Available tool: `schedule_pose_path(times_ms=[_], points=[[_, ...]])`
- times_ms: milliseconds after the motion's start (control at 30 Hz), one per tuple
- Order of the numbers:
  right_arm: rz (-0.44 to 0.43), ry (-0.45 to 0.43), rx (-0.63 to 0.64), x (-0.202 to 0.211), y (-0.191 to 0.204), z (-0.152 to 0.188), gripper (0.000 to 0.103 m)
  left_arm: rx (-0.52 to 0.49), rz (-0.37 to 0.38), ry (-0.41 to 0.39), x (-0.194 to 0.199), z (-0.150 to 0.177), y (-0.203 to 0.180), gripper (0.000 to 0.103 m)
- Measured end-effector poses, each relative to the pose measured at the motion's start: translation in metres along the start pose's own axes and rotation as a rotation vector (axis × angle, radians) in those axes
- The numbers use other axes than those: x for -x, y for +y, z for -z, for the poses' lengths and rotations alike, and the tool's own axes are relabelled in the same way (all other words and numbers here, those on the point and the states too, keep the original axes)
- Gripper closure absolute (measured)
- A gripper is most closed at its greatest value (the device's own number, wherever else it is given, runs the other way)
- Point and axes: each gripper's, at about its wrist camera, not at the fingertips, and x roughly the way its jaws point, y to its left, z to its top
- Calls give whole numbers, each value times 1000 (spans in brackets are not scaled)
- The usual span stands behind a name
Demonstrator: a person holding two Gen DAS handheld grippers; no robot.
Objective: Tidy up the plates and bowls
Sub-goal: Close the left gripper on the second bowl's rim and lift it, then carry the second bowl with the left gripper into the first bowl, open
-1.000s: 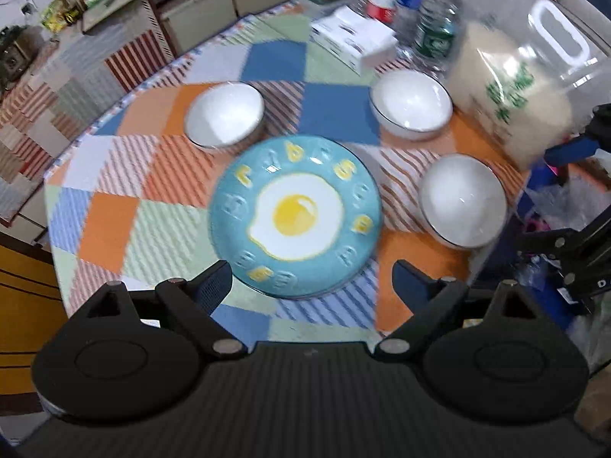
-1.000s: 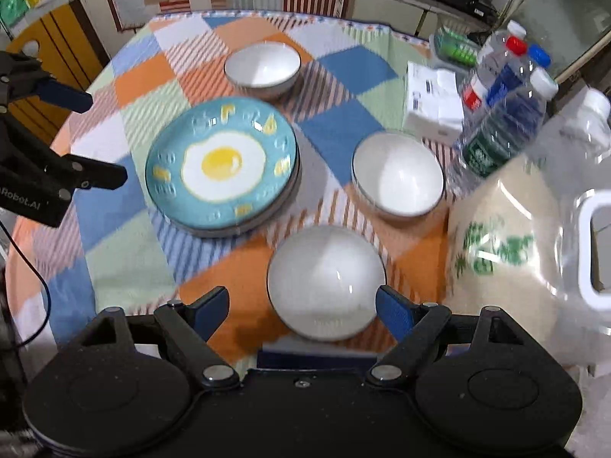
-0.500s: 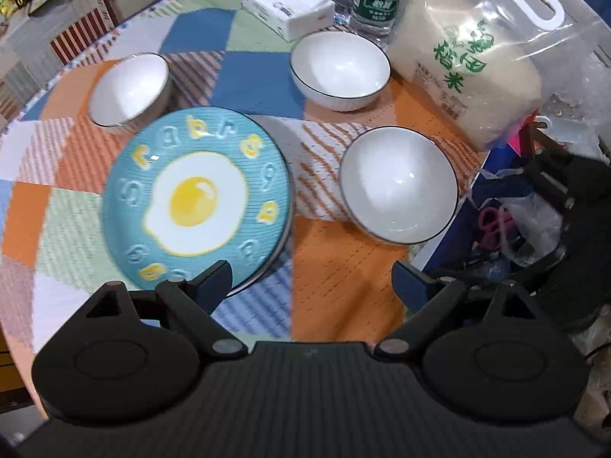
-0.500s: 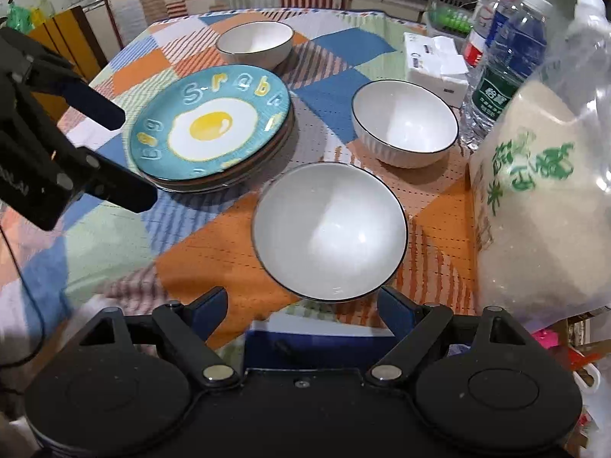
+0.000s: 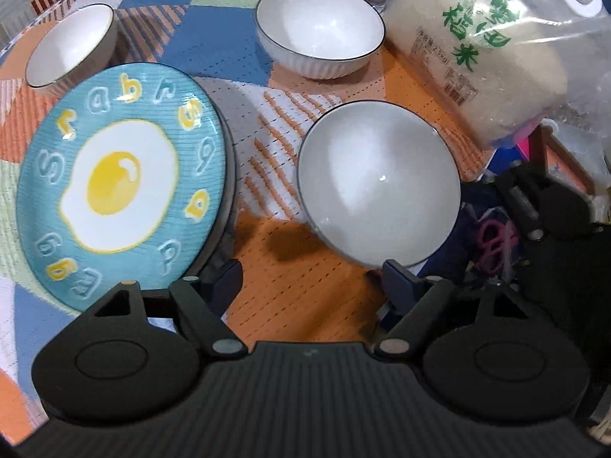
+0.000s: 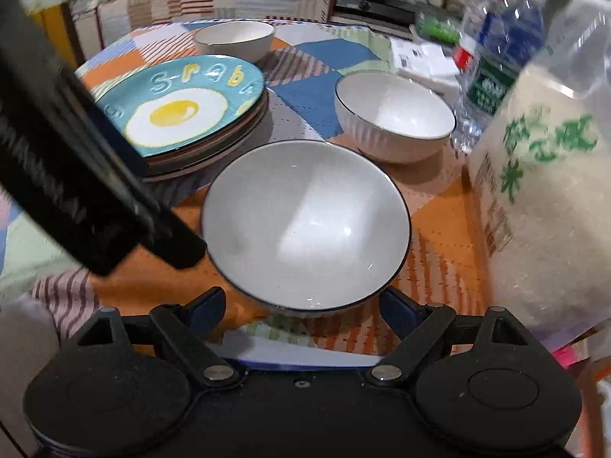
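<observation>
A stack of plates, the top one blue with a fried-egg picture (image 5: 118, 187) (image 6: 179, 107), sits on the patchwork table. Three white bowls stand around it: a near bowl (image 5: 378, 183) (image 6: 305, 225), a middle bowl (image 5: 319, 34) (image 6: 395, 114) and a far bowl (image 5: 68, 45) (image 6: 235, 38). My left gripper (image 5: 309, 278) is open and empty, low over the cloth between the plates and the near bowl. My right gripper (image 6: 301, 305) is open and empty, its jaws on either side of the near bowl's front rim. The left gripper shows as a dark bar in the right wrist view (image 6: 68, 175).
A bag of rice (image 5: 485, 57) (image 6: 542, 198) stands right of the bowls. Water bottles (image 6: 496, 49) and a tissue pack (image 6: 424, 61) are behind it. The table edge runs just under the near bowl, with clutter and pink scissors (image 5: 496, 244) beyond.
Both grippers have moved in and down toward the near bowl. The left one swung right from over the plate. The bowl now sits between the right gripper's jaws.
</observation>
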Motion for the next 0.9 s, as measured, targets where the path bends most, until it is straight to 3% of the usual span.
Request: schedule_pose_path(times_ms=[67, 200, 267, 333, 400, 633, 900], points=[[-9, -8, -10, -8, -1, 0, 13, 33, 31, -7, -5, -2, 0, 30], [16, -1, 11, -20, 3, -3, 11, 77, 3, -18, -15, -2, -1, 46], [9, -20, 5, -23, 2, -2, 9, 96, 10, -27, -21, -1, 0, 55], [-7, -25, -6, -23, -1, -2, 9, 125, 23, -31, -27, -1, 2, 73], [-3, -21, -5, -23, 0, -3, 9, 159, 42, -29, -30, -1, 4, 80], [-22, -34, 7, -14, 4, 1, 10, 183, 38, -16, -24, 0, 3, 80], [-46, -86, -13, 9, 12, -1, 11, 116, 8, 2, 10, -1, -4, 80]])
